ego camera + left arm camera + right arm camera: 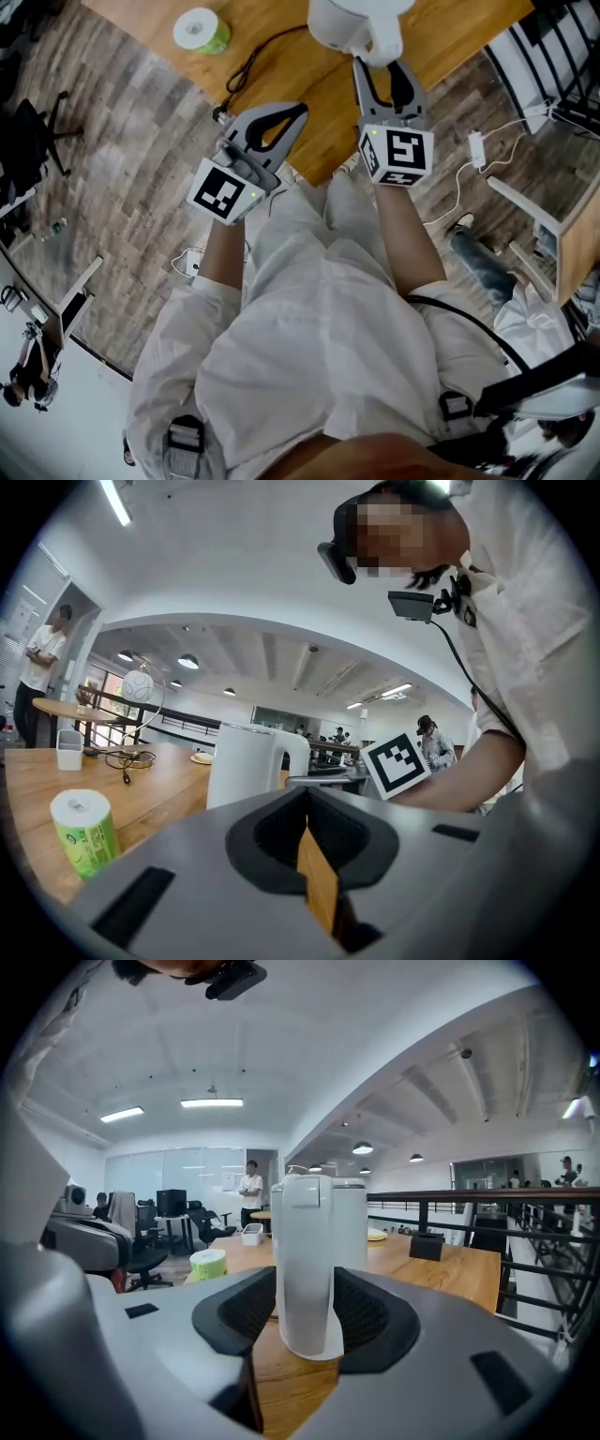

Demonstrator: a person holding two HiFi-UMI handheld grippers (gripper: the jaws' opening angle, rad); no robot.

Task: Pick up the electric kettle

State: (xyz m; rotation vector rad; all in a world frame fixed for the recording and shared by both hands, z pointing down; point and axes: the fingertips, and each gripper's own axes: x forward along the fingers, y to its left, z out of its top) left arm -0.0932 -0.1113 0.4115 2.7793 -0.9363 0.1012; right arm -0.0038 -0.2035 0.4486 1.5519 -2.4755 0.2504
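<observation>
The white electric kettle [356,23] stands on the wooden table [309,94], near its front edge. My right gripper [384,75] is level with it and open. The kettle's upright handle [305,1269] sits between the two jaws, close to both pads, and I see no clear squeeze. In the left gripper view the kettle [246,761] stands ahead and a little left. My left gripper [295,112] hangs over the table's edge to the left of the kettle, shut with nothing in it.
A roll with a green label [202,30] stands on the table at the left. A black cable [248,66] runs across the wood toward the kettle. A white charger and cord [476,150] lie on the floor at the right. An office chair [33,131] is far left.
</observation>
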